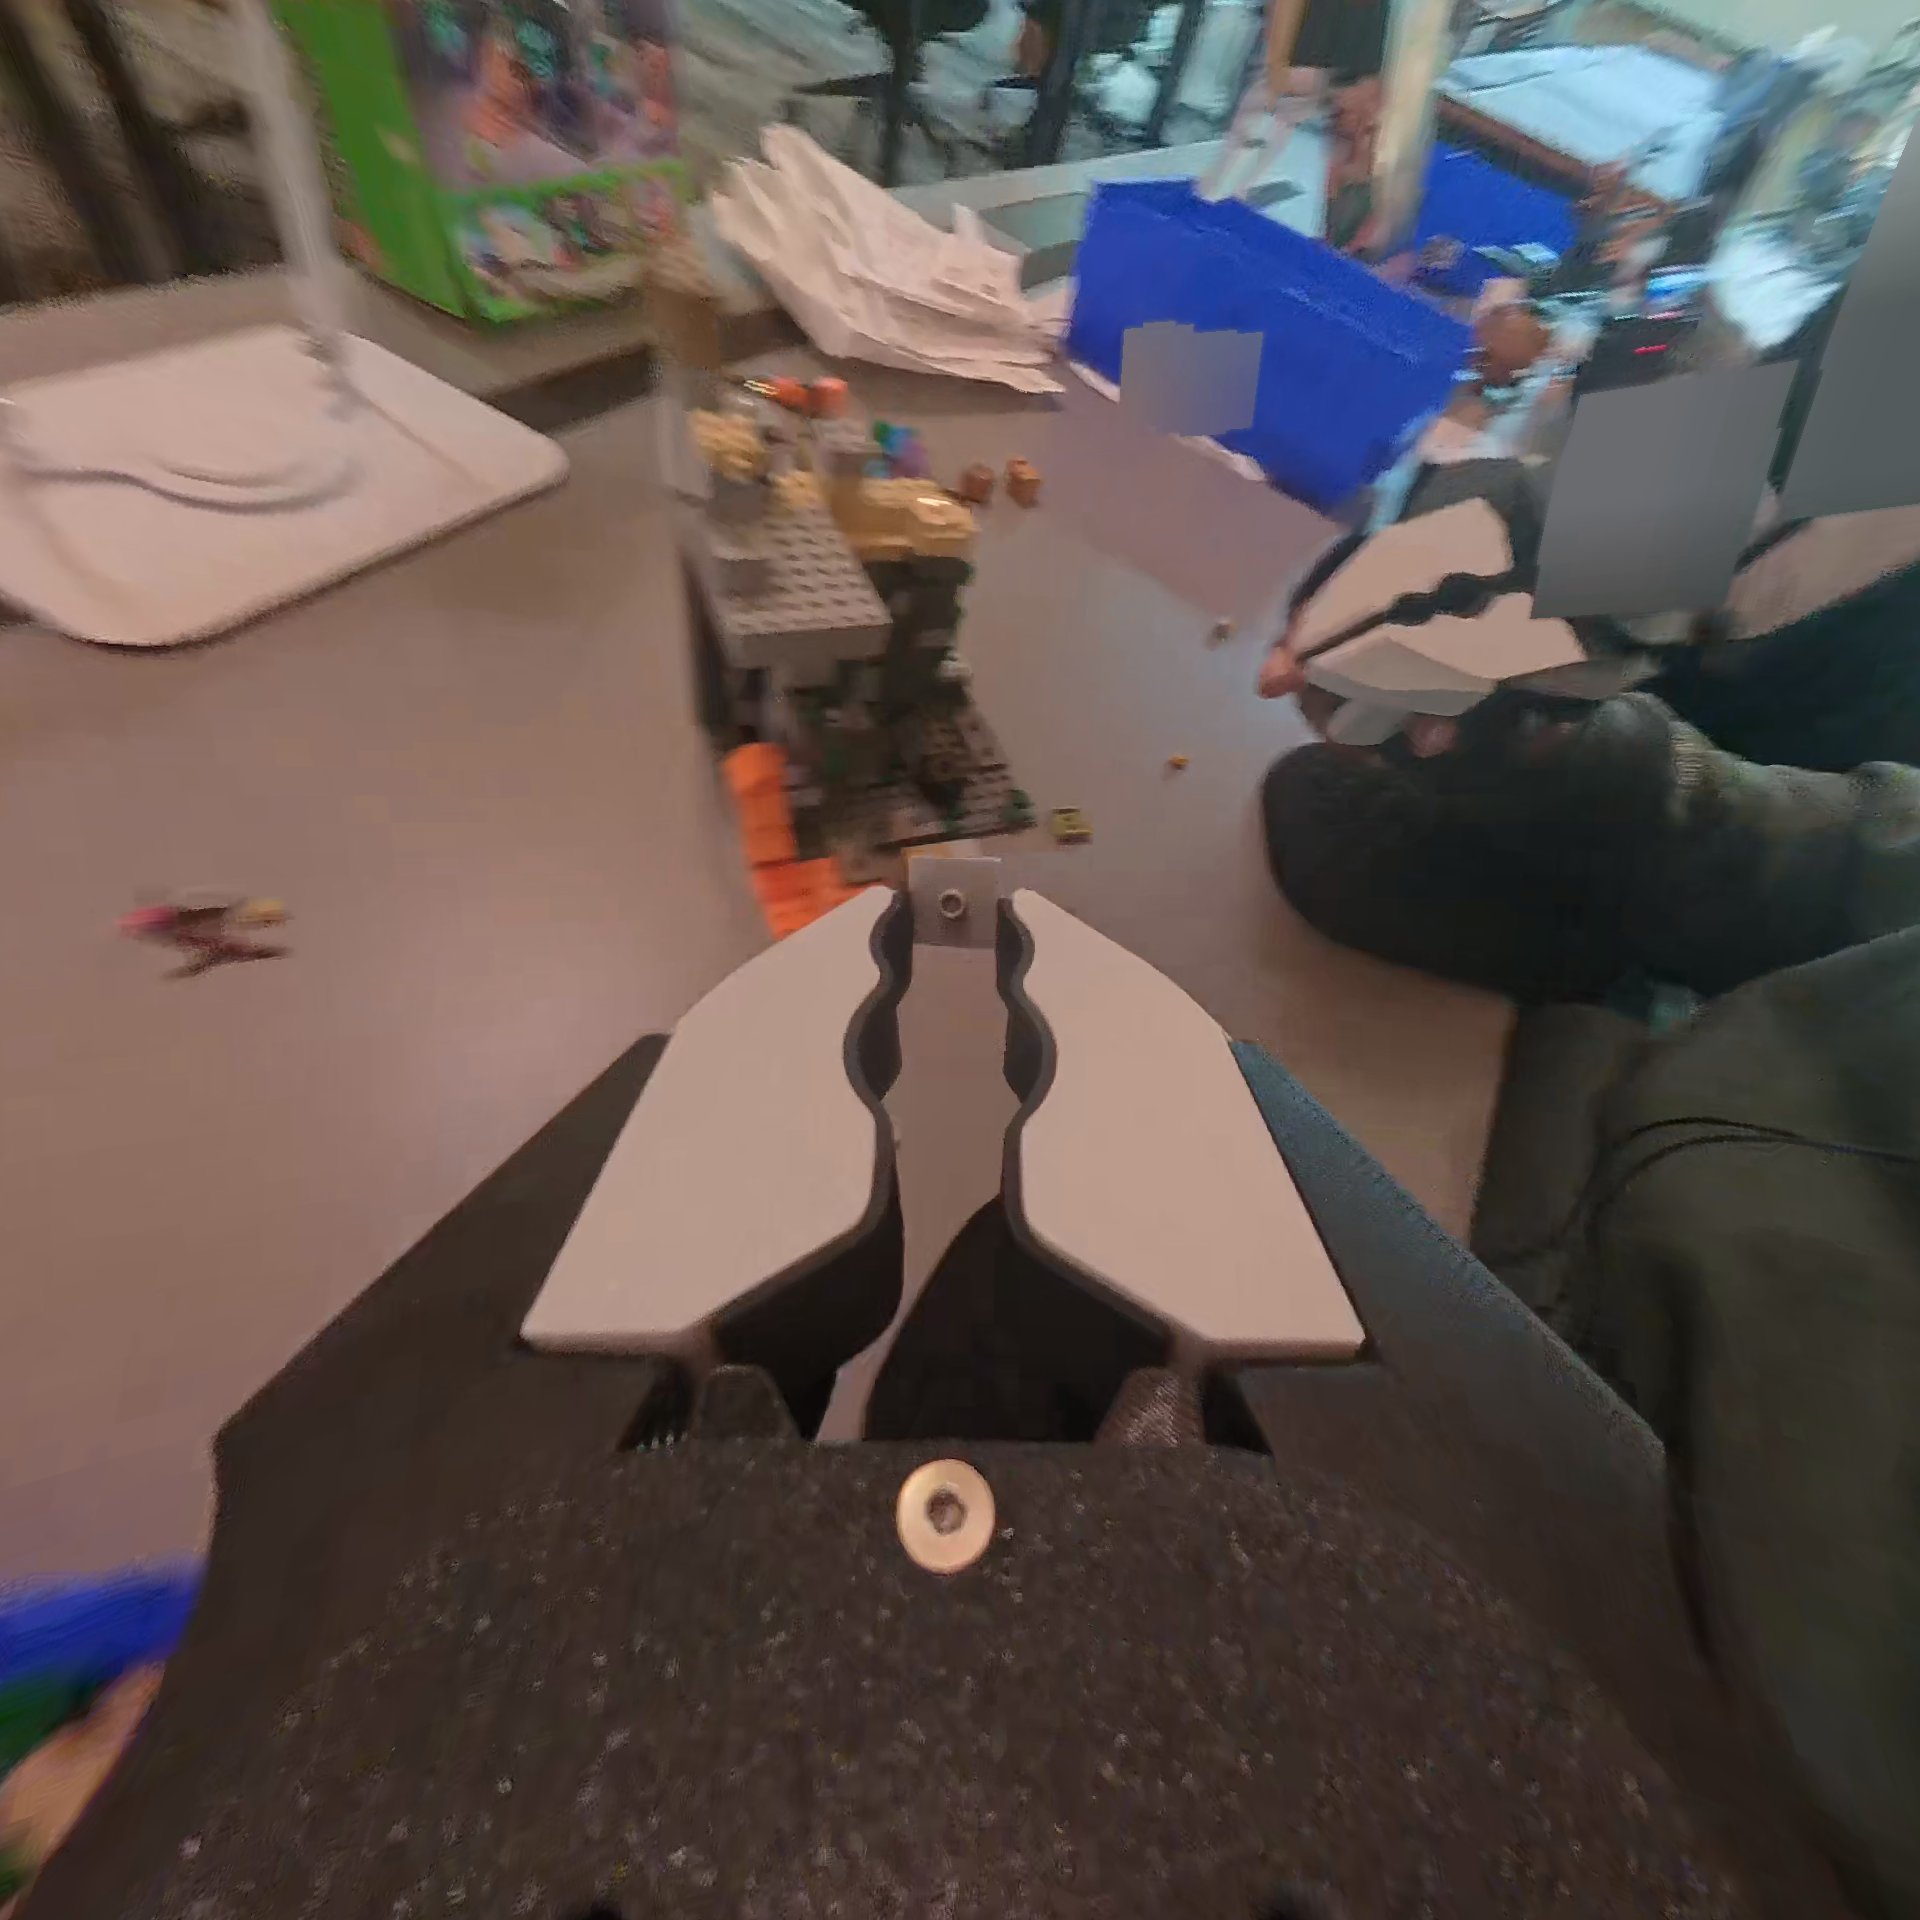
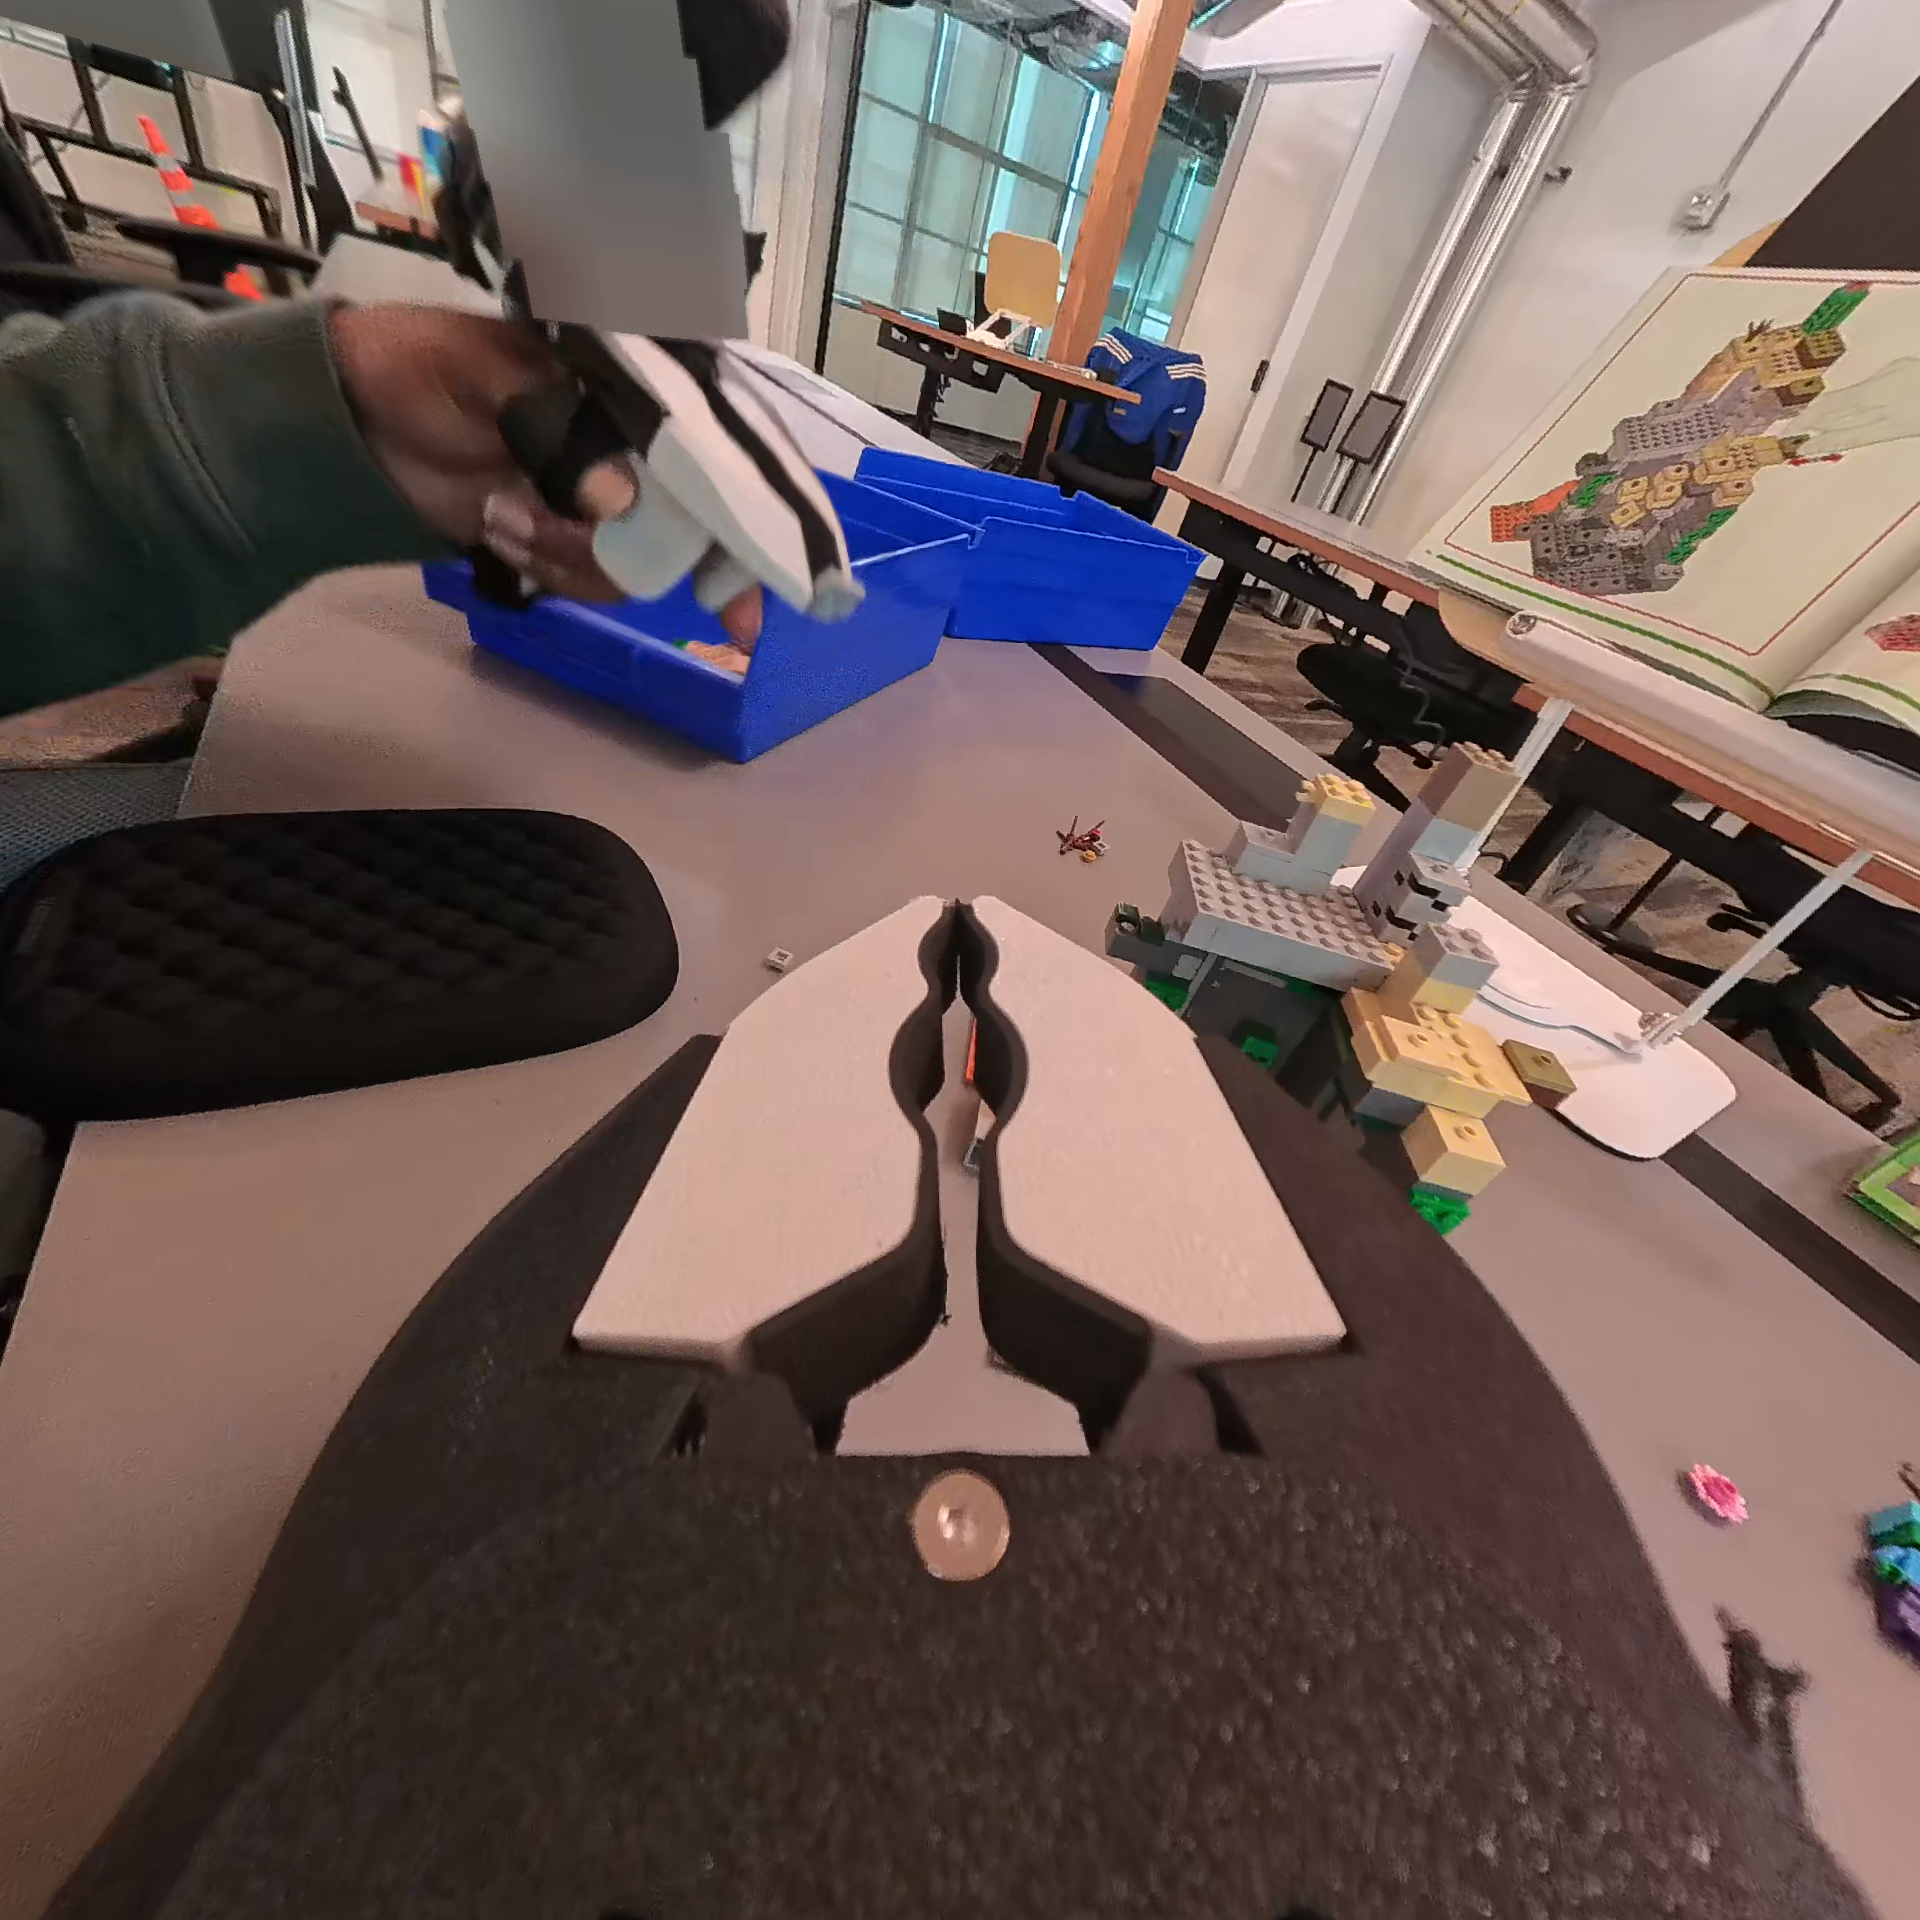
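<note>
Brick model (image 1: 842, 644), grey, tan and dark green, stands on my grey counter (image 1: 416, 790), with an orange strip of bricks (image 1: 779, 842) along its near edge. My left gripper (image 1: 951, 914) is just in front of that model. Its jaws are a little way apart and pinch a small flat grey piece (image 1: 951, 902) with one stud, right at the tips.

My right gripper (image 2: 958, 920) hangs over the counter with the model (image 2: 1340, 966) close on its right side. Its jaws are almost fully together at the tips. I see something thin and orange (image 2: 970, 1049) in the gap farther back, but I cannot tell if it is gripped or only lies below.

From the right wrist view, my left gripper (image 2: 831, 592) is up above a blue bin (image 2: 790, 675), which sits next to a second blue bin (image 2: 1070, 571). A black padded rest (image 2: 312, 945) lies on the counter to the left. A small red and black piece (image 2: 1083, 840) lies past my right tips. An open picture book (image 2: 1683, 488) sits on a white stand (image 2: 1621, 1091) behind the model.
</note>
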`<state>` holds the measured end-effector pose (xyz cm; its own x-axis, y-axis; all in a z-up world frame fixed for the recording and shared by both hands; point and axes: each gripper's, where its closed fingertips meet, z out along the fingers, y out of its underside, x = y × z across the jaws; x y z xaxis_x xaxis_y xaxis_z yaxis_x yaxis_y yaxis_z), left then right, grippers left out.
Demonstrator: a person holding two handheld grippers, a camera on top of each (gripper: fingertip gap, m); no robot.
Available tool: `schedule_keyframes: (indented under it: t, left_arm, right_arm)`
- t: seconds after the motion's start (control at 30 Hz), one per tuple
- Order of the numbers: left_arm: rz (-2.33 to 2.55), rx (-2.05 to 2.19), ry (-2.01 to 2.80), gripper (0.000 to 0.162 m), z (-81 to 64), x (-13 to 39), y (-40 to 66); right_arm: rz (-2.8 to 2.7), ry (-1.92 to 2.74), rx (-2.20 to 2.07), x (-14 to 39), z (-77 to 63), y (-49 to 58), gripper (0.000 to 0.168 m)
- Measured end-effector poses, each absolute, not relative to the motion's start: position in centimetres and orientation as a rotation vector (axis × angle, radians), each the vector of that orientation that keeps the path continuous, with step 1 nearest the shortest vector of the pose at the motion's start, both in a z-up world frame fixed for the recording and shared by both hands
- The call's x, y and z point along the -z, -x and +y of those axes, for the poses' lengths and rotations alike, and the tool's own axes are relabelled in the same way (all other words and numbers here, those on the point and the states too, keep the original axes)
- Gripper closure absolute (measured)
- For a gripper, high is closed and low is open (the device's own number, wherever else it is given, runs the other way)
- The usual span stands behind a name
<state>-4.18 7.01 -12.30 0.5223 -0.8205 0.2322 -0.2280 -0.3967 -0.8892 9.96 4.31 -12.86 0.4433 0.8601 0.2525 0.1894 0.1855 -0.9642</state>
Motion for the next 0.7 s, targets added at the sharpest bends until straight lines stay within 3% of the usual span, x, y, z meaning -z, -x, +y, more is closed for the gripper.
schedule_keyframes:
  t: [0.17, 0.27, 0.5, 0.7]
  left_arm:
    - [0.717, 0.266, 2.034, 0.147, 10.3, 10.6, 15.8]
    - [0.669, 0.043, 2.195, 0.147, 10.4, 12.1, 21.8]
    - [0.700, -0.096, 2.453, 0.146, 9.7, 18.1, 26.2]
    - [0.713, -0.130, 2.486, 0.142, 10.2, 19.6, 26.6]
  right_arm:
    - [-1.034, 1.323, -0.629, 12.6, 4.3, -10.2, 0.168]
    - [-1.035, 1.318, -0.639, 12.5, 4.2, -10.2, 0.168]
    - [-1.050, 1.316, -0.634, 12.7, 4.1, -10.1, 0.168]
    - [-1.048, 1.344, -0.640, 13.1, 4.1, -10.2, 0.168]
